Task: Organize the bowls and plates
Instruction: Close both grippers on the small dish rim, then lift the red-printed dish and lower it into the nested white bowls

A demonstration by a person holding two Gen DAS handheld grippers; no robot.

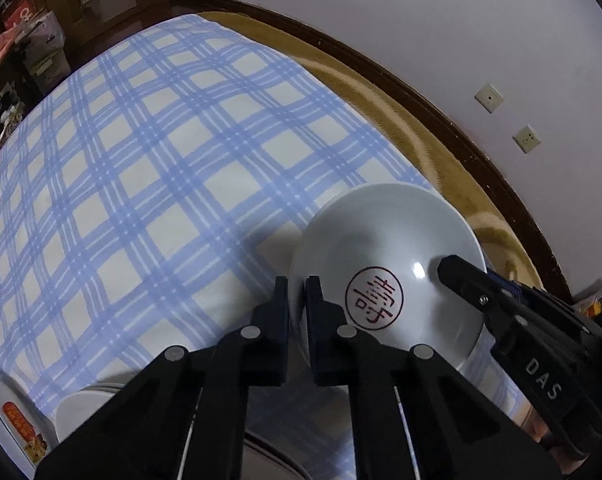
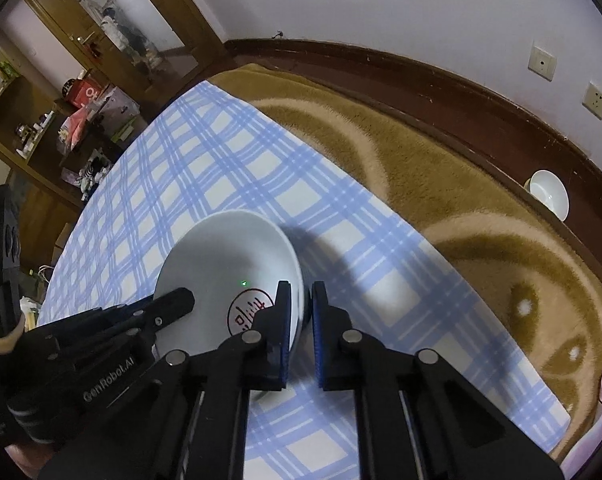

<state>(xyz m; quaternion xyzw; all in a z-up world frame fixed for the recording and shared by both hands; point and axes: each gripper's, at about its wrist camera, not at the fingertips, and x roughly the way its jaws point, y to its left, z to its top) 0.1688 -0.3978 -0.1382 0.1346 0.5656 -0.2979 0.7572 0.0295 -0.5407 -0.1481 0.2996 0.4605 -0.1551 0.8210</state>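
Observation:
A white bowl (image 1: 381, 232) with a red round seal inside sits on the blue checked cloth (image 1: 161, 160). My left gripper (image 1: 297, 300) is shut on its left rim, one pad inside the wall and one outside. My right gripper (image 2: 301, 308) is shut on the opposite rim of the same bowl (image 2: 221, 248), with the wall pinched between its blue pads. Each view also shows the other gripper: a right finger (image 1: 457, 274) rests inside the bowl, and a left finger (image 2: 179, 300) reaches over the rim.
A white dish (image 1: 81, 404) and a plate with an orange picture (image 1: 17, 420) lie at the near left. Another white bowl (image 2: 549, 194) sits at the far right by the dark wooden rail. A brown blanket (image 2: 441, 184) lies beyond the cloth. Cluttered shelves (image 2: 81, 120) stand at the left.

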